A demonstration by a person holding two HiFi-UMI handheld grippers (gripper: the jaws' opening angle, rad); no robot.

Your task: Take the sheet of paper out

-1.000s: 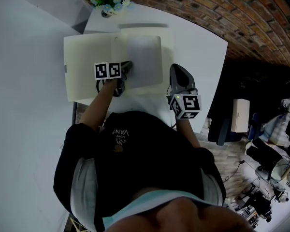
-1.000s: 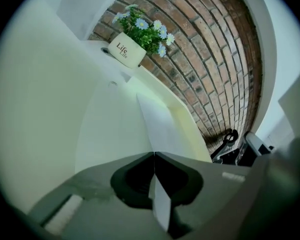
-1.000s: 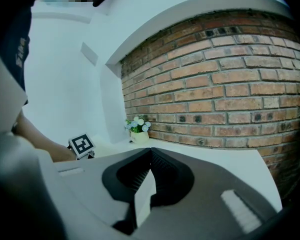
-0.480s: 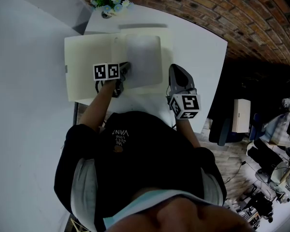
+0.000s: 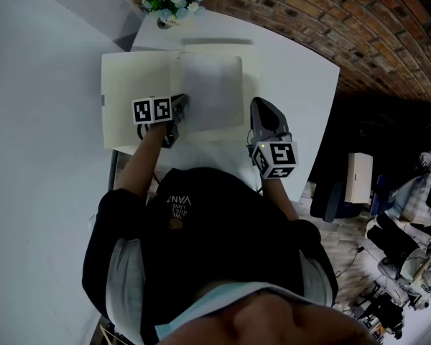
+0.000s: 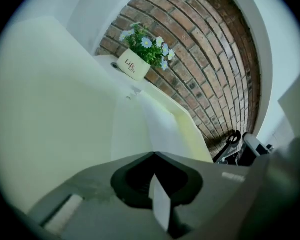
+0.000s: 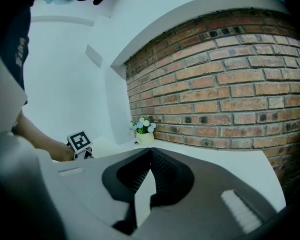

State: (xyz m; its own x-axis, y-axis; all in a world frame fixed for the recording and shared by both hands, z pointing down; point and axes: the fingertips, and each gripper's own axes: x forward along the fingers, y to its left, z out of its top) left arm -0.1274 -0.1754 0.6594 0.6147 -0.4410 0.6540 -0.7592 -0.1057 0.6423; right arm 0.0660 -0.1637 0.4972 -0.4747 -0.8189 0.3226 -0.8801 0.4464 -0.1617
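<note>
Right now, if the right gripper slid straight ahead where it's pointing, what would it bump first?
Probably the white table, since the right gripper tips slightly down. Farther along that line stands the flowerpot by the brick wall; depth is hard to judge.

The head view is dim and bluish under soft, even light. The white rounded tabletop is its brightest area, while the right side beyond the red brick wall sinks into deep shadow. Both gripper views are fisheye circles with black corners, and they bend the brick courses. The small cream flowerpot is sharp; the near foreground blurs.
</note>
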